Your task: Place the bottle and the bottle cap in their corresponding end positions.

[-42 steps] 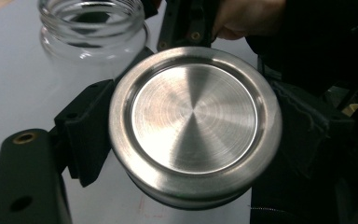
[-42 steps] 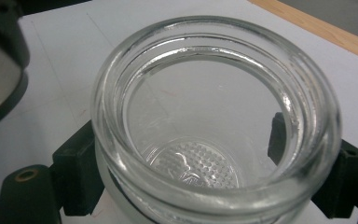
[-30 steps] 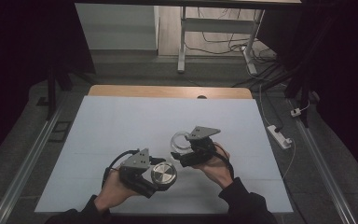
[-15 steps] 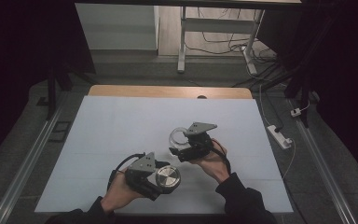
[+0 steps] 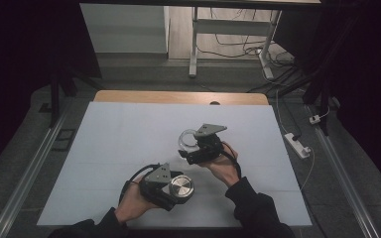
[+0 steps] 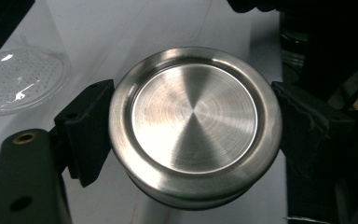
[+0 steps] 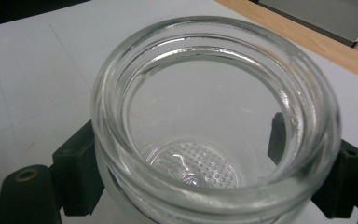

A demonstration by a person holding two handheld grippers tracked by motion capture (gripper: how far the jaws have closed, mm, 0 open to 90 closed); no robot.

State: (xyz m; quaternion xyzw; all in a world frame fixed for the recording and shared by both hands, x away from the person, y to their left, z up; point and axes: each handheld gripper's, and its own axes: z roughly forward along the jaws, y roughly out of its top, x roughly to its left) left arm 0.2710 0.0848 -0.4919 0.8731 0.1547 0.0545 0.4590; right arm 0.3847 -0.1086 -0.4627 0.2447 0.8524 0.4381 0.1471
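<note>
Here, left gripper (image 5: 176,188) jaws clamp the round brushed-steel lid (image 6: 193,123) low over the white table (image 5: 109,144) near its front edge, right gripper (image 5: 191,148) jaws grip the clear glass jar (image 7: 214,126) just beyond

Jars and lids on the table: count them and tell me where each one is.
2. The glass jar is clamped in the right tool mid-table, open and empty; the steel lid is clamped in the left tool nearer the front edge. Nothing else seems hidden.
</note>
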